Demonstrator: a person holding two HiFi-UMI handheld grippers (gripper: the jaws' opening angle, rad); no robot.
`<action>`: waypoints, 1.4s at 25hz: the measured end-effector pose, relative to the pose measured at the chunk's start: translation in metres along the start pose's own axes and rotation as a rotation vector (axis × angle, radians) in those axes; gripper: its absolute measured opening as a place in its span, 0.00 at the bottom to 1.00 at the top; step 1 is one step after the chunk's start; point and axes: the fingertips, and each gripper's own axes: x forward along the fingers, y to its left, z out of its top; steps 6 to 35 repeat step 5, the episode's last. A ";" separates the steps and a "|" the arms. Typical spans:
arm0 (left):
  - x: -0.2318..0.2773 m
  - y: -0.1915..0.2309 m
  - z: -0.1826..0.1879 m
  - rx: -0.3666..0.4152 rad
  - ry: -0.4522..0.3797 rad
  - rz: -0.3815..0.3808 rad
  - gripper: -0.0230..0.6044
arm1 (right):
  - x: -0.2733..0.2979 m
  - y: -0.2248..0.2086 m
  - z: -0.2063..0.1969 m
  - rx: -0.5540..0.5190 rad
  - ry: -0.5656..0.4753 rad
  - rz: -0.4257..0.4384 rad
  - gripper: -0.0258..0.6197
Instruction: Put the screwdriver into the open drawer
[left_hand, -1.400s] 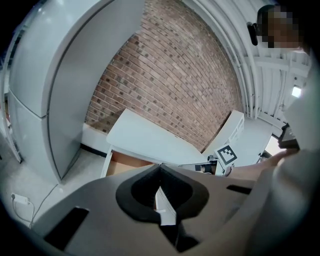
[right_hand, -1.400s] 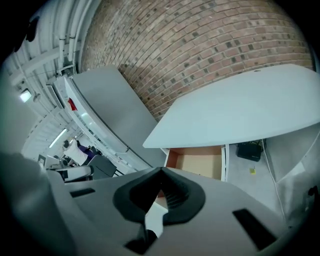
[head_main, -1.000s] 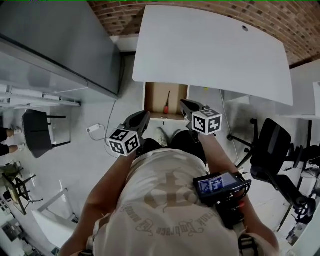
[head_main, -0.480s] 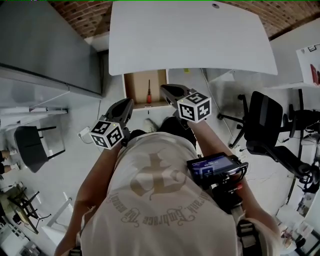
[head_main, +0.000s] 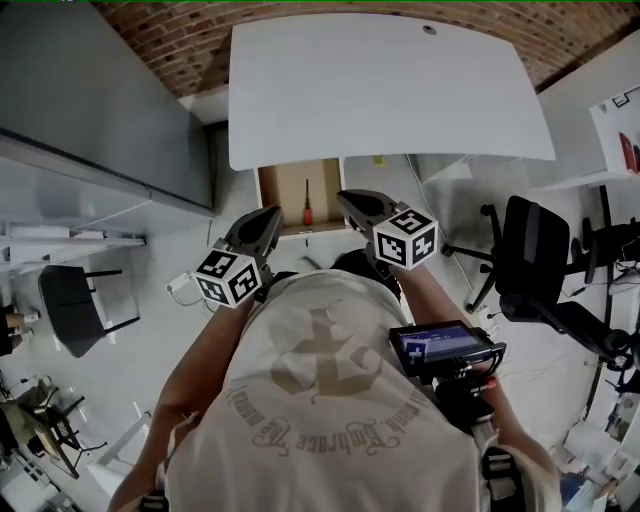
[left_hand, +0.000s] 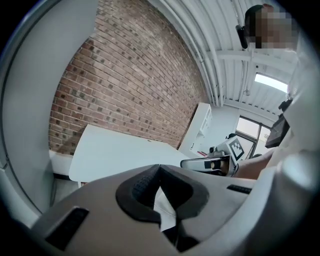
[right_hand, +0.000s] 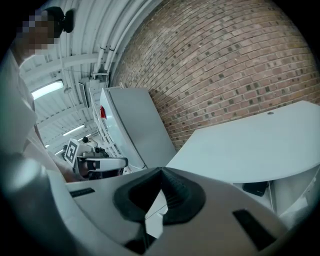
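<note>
The screwdriver (head_main: 306, 208), red-handled with a dark shaft, lies inside the open wooden drawer (head_main: 285, 190) under the white desk (head_main: 390, 90). My left gripper (head_main: 268, 215) hangs just left of the drawer's front, and my right gripper (head_main: 350, 202) just right of it. Neither touches the drawer. In the left gripper view the left gripper (left_hand: 160, 168) is shut with nothing between its dark pads. In the right gripper view the right gripper (right_hand: 161, 171) is likewise shut and empty. Each gripper shows in the other's view, over the desk top.
A grey cabinet (head_main: 90, 90) stands at the left and a brick wall (head_main: 300, 20) behind the desk. A black office chair (head_main: 540, 260) is at the right, a smaller dark chair (head_main: 70, 300) at the left. A white plug block (head_main: 183, 286) lies on the floor.
Both grippers have risen a little in front of the drawer and stayed shut. The screwdriver lies in the drawer throughout.
</note>
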 end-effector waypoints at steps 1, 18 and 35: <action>0.000 -0.002 0.000 0.001 0.002 -0.005 0.07 | -0.002 0.001 0.000 -0.001 -0.003 -0.004 0.07; -0.002 -0.005 -0.001 -0.001 0.009 -0.019 0.07 | -0.006 0.005 -0.002 0.001 -0.011 -0.013 0.07; -0.002 -0.005 -0.001 -0.001 0.009 -0.019 0.07 | -0.006 0.005 -0.002 0.001 -0.011 -0.013 0.07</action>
